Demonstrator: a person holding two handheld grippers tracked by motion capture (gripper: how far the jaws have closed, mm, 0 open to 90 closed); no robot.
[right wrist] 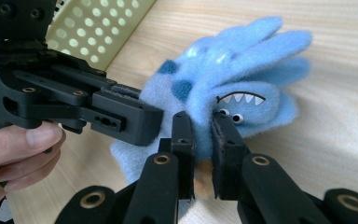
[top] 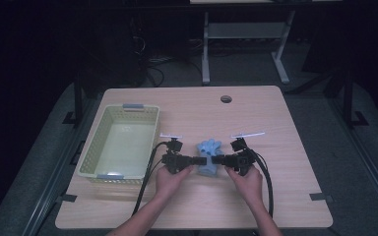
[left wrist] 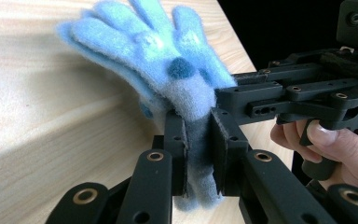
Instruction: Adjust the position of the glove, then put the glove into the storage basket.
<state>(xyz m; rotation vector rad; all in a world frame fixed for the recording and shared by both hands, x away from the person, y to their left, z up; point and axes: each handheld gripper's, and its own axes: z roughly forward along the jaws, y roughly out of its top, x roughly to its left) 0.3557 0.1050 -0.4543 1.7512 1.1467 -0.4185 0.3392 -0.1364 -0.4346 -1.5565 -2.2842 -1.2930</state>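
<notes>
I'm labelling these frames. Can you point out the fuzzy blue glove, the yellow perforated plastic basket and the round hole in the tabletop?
Fuzzy blue glove [right wrist: 242, 51]: right gripper view, its spread fingers.
Yellow perforated plastic basket [top: 89, 152]: high view, left wall.
Round hole in the tabletop [top: 226, 99]: high view, its centre.

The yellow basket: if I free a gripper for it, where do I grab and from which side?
Take the yellow basket by its near short rim at the grey tab, coming from the person's side with the left gripper. It sits upright and open-topped, so that thin wall edge should fit between the jaws.
</notes>
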